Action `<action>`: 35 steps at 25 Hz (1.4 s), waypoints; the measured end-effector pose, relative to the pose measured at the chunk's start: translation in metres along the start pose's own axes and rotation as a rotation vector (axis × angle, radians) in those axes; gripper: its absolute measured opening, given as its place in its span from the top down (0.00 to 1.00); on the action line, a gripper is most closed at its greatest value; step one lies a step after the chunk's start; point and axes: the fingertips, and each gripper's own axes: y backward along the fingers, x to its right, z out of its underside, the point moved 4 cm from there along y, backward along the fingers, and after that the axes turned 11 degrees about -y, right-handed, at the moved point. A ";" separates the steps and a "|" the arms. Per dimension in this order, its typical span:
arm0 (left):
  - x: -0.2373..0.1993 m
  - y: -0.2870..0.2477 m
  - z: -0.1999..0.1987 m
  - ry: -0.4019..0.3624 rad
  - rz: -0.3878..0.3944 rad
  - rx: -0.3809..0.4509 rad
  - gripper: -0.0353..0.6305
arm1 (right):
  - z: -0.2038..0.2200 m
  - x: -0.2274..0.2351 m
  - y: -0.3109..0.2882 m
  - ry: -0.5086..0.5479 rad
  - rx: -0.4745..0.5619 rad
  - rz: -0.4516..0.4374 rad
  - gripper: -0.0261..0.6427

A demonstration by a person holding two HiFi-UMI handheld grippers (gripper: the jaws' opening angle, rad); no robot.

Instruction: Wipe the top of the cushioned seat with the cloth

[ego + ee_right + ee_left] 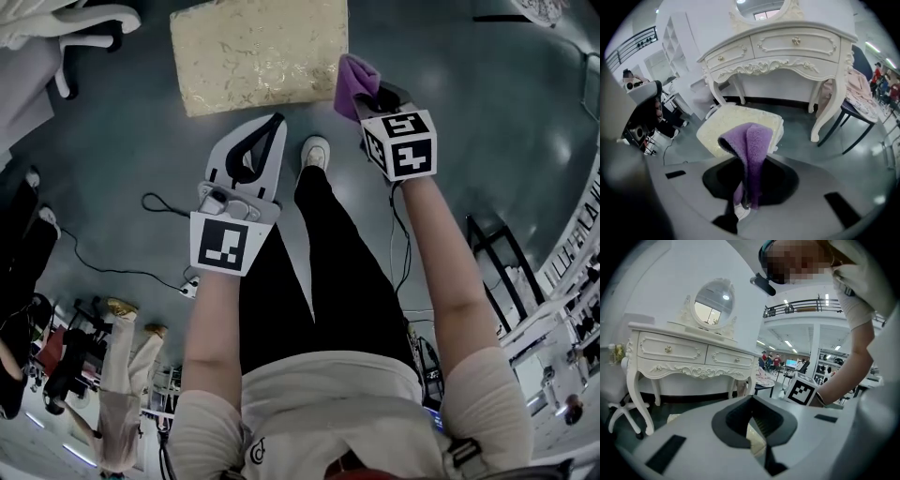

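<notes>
Surrounding floor (450, 122): open grey room along the seat's near and right edges.
Dressing table (787, 47): behind the seat.
Cushioned seat (258, 52): on the floor.
Left tongs (278, 119): together, empty, short of the near edge.
Right tongs (746, 199): clamped on the cloth.
Cloth (352, 82): purple, by the seat's near right corner.

We stand in a big open hall, part showroom, part workspace. A carved white dressing table (689, 357) with an oval mirror (714, 303) sits against a plain white wall. A brocade seat (258, 52) rests before it on a glossy grey floor (487, 112). Overhead, a railed balcony (806, 305) runs past rows of strip lights (790, 343). Further back, we see people (771, 360) gathered near a lit screen (791, 363). There are also an office chair (89, 28), open white shelves (677, 37) and a cable (103, 267) trailing across the floor.
</notes>
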 end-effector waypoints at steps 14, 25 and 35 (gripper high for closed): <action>-0.014 0.008 0.248 0.118 -0.010 -0.073 0.93 | 0.136 -0.031 -0.160 0.043 0.093 -0.126 0.84; -0.050 0.058 0.102 0.009 -0.099 0.000 0.93 | 0.006 -0.095 -0.012 0.156 0.386 -0.149 0.84; -0.080 0.086 0.011 -0.088 -0.175 0.086 0.93 | -0.071 -0.116 0.071 0.234 0.616 -0.148 0.84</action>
